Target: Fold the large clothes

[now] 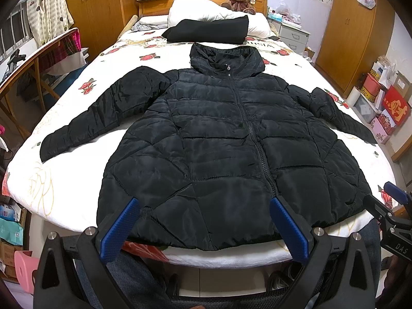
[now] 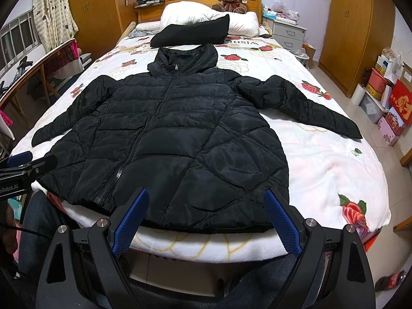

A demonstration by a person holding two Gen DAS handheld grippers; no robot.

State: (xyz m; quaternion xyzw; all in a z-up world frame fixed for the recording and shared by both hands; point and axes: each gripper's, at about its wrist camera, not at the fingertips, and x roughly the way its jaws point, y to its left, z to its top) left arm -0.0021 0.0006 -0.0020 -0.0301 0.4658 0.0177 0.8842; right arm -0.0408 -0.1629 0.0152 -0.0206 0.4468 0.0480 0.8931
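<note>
A black quilted hooded jacket (image 1: pixel 213 139) lies flat and zipped on the bed, front up, sleeves spread to both sides, hood toward the headboard; it also shows in the right wrist view (image 2: pixel 175 134). My left gripper (image 1: pixel 204 200) is open and empty, just above the jacket's hem near the foot of the bed. My right gripper (image 2: pixel 206 193) is open and empty, over the hem on the jacket's right half. The right gripper shows at the right edge of the left wrist view (image 1: pixel 396 195), and the left gripper at the left edge of the right wrist view (image 2: pixel 23 162).
The bed has a white rose-print cover (image 1: pixel 72 170). A folded black garment (image 1: pixel 208 31) lies beyond the hood, in front of white pillows (image 1: pixel 195 7) and a teddy bear (image 1: pixel 239 0). A wooden desk (image 1: pixel 31 61) stands left, boxes (image 1: pixel 386 103) and drawers (image 1: pixel 293 36) right.
</note>
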